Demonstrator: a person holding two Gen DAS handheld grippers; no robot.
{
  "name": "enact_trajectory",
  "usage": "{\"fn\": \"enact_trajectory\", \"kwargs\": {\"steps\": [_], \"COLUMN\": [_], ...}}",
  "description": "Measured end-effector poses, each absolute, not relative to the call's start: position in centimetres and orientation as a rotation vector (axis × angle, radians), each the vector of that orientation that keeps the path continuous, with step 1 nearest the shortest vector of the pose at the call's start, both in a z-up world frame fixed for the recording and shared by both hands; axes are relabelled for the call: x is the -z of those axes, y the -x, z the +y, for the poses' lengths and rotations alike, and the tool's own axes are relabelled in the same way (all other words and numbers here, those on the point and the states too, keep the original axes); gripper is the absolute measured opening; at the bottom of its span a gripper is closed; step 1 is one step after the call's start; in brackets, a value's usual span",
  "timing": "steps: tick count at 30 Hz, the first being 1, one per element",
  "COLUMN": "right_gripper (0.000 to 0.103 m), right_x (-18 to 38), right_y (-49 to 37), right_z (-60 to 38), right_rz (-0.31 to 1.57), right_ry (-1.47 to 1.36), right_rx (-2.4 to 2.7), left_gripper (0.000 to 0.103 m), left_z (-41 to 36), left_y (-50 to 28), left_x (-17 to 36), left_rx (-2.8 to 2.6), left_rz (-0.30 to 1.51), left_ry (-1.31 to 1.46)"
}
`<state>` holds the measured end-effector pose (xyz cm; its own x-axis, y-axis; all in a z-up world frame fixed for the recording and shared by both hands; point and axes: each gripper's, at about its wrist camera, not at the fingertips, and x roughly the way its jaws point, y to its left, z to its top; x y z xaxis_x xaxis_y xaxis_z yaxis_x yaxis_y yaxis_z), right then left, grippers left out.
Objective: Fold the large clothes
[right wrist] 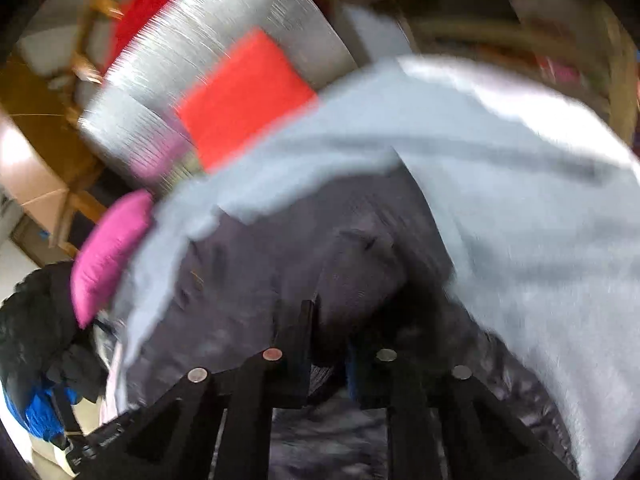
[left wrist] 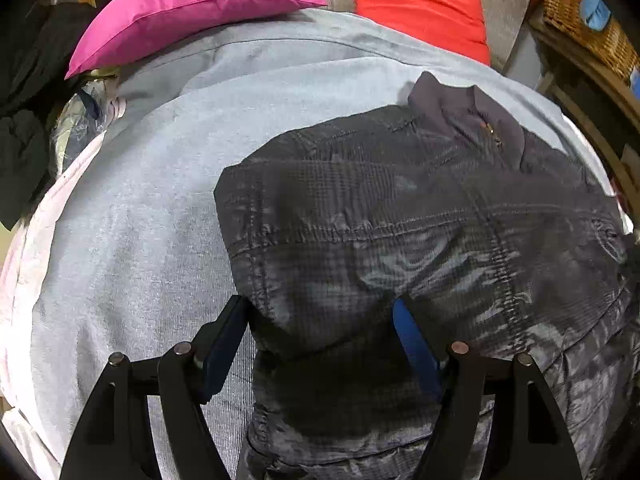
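A dark grey quilted jacket [left wrist: 420, 216] lies on a light blue sheet [left wrist: 132, 220], collar at the far right, one side folded over. My left gripper [left wrist: 320, 320] is open, its fingers either side of the jacket's folded near edge. In the blurred right wrist view the same jacket [right wrist: 280, 280] is lifted in front of my right gripper [right wrist: 330, 344], whose fingers stand close together on a fold of the dark fabric.
A magenta pillow [left wrist: 180, 12] and a red cushion [left wrist: 420, 4] lie at the back. A wicker basket [left wrist: 588, 20] stands at the far right. Dark clothes [left wrist: 24, 120] are piled at the left edge.
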<state>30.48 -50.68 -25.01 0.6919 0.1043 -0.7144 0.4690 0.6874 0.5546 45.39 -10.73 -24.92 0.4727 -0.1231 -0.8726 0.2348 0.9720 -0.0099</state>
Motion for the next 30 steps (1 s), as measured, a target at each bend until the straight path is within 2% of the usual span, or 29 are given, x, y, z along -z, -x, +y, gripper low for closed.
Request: {"fn": "enact_trajectory", "kwargs": {"steps": [3,4,6,7,10,13,15,16,17,19,23,25,28,30], "right_gripper": [0.020,0.028,0.063,0.077,0.077,0.074,0.052,0.026,0.020,0.016,0.015,0.015,0.017,0.017], "right_x": [25.0,24.9,25.4,25.7,25.4,26.2,26.9,27.0,27.1,26.9,23.4,23.1,25.3,25.2], "right_y": [-29.2,-29.0,-28.6,-28.6,-29.1,-29.7,-29.8,-29.9,-29.6,-29.6,-28.2,-28.0,-29.3,-29.1], "right_z": [-52.0,-52.1,-52.7,-52.5,-51.9,-51.9,-52.1,-52.3,-52.8,-53.1,-51.6,-51.1,-50.5,-50.3], "right_rz": [0.756,0.749,0.722,0.699,0.672,0.707,0.692,0.690,0.675,0.639,0.576,0.606,0.787,0.791], "right_ry": [-0.905,-0.912,-0.971,-0.997,-0.981,-0.969,-1.001,-1.002,-1.021,-1.027,-0.848,-0.798,-0.714,-0.686], "right_rx": [0.165,0.152,0.101,0.080,0.072,0.059,0.061,0.075,0.088,0.097,0.167,0.182,0.217,0.211], "left_gripper": [0.076,0.076,0.076,0.076,0.077,0.078,0.078,0.078,0.078,0.078,0.078,0.078,0.078,0.078], "left_z": [-10.3,-9.9,-9.1,-8.8,-8.0,-8.3,-8.6,-8.8,-9.0,-9.5,-10.7,-11.5,-12.2,-12.3], "left_y": [-45.2,-45.2,-45.2,-45.2,-44.9,-45.2,-45.5,-45.6,-45.6,-45.3,-43.9,-42.6,-41.2,-40.7], "left_x": [24.7,24.6,24.3,24.2,23.8,25.2,25.7,25.7,25.6,25.3,24.7,24.4,24.4,24.4], "left_rx": [0.227,0.224,0.208,0.206,0.201,0.205,0.201,0.203,0.205,0.200,0.172,0.149,0.143,0.145], "left_rz": [1.053,1.052,1.042,1.034,1.014,1.063,1.073,1.066,1.060,1.039,0.998,0.957,0.927,0.914], "left_ry": [-0.105,-0.095,-0.074,-0.061,-0.024,-0.029,-0.026,-0.023,-0.024,-0.032,-0.076,-0.140,-0.194,-0.208]}}
